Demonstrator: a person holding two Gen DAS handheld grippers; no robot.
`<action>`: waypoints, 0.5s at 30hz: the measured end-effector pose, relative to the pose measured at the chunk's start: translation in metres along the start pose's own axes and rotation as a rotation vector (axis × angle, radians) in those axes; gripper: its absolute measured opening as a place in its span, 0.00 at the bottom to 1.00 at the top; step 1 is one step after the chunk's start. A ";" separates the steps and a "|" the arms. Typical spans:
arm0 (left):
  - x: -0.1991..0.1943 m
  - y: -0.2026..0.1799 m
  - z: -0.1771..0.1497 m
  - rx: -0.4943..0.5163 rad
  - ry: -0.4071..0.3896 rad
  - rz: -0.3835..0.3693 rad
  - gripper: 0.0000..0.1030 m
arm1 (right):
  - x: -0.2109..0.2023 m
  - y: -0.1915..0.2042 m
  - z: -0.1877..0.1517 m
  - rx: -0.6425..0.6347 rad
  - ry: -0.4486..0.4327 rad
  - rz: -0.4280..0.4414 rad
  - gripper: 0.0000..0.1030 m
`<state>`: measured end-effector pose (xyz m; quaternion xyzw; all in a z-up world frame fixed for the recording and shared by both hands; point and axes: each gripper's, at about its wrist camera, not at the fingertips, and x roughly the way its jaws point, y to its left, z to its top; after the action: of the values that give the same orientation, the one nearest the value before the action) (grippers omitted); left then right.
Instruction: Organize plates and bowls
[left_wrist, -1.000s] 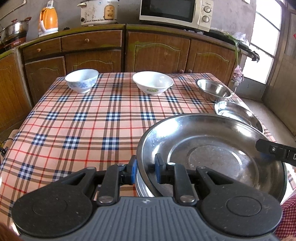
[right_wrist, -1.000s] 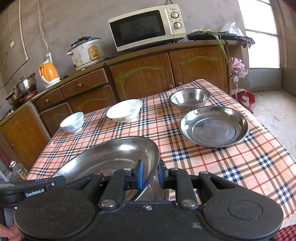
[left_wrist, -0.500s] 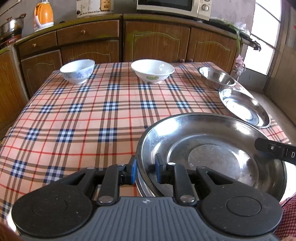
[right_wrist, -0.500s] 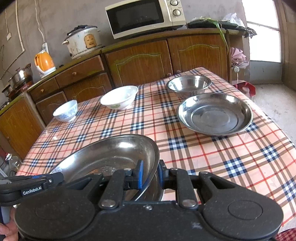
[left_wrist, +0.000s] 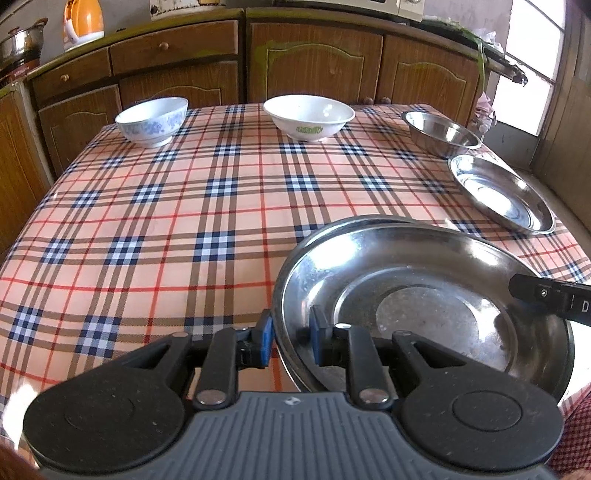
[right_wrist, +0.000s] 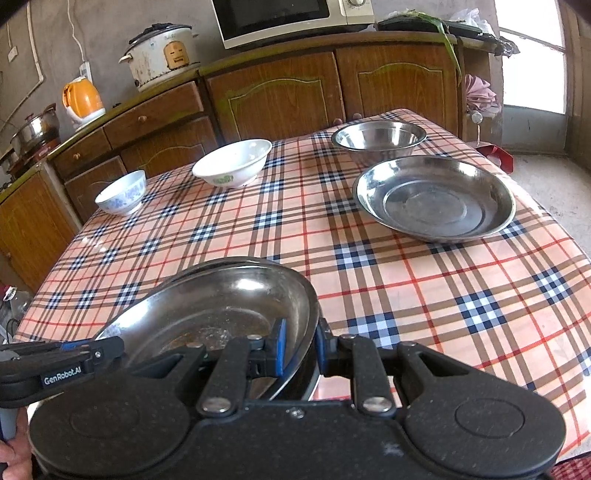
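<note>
A large steel plate (left_wrist: 424, 295) (right_wrist: 221, 302) hangs low over the near part of the checked table (left_wrist: 184, 221). My left gripper (left_wrist: 291, 332) is shut on its left rim. My right gripper (right_wrist: 301, 343) is shut on the opposite rim. Each wrist view shows the other gripper's finger across the plate. A second steel plate's rim (left_wrist: 369, 220) (right_wrist: 229, 261) peeks out just beneath the held one; whether they touch is unclear. Another steel plate (left_wrist: 502, 199) (right_wrist: 432, 199) lies at the right edge, with a steel bowl (left_wrist: 439, 133) (right_wrist: 376, 138) behind it.
A white bowl with a green mark (left_wrist: 308, 116) (right_wrist: 231, 164) and a blue-flowered bowl (left_wrist: 151, 118) (right_wrist: 120, 192) stand along the table's far edge. Wooden cabinets (right_wrist: 273, 99) run behind, carrying a rice cooker (right_wrist: 162, 55), a microwave and an orange kettle (right_wrist: 82, 98).
Both grippers have sunk toward the table with the plate between them. The far rim of the plate underneath has come into sight.
</note>
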<state>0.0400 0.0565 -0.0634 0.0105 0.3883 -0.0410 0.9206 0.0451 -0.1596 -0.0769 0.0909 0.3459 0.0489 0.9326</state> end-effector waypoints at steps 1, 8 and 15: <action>0.001 0.000 0.000 0.001 -0.002 0.000 0.20 | 0.001 0.001 0.000 -0.003 -0.003 -0.001 0.22; 0.006 0.003 0.003 -0.002 -0.020 0.007 0.20 | 0.010 0.004 0.002 -0.032 -0.019 -0.007 0.22; 0.011 0.004 0.006 -0.007 -0.031 0.003 0.21 | 0.015 0.006 0.005 -0.051 -0.040 -0.010 0.22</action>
<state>0.0520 0.0595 -0.0668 0.0072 0.3741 -0.0382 0.9266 0.0600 -0.1523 -0.0816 0.0661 0.3263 0.0514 0.9416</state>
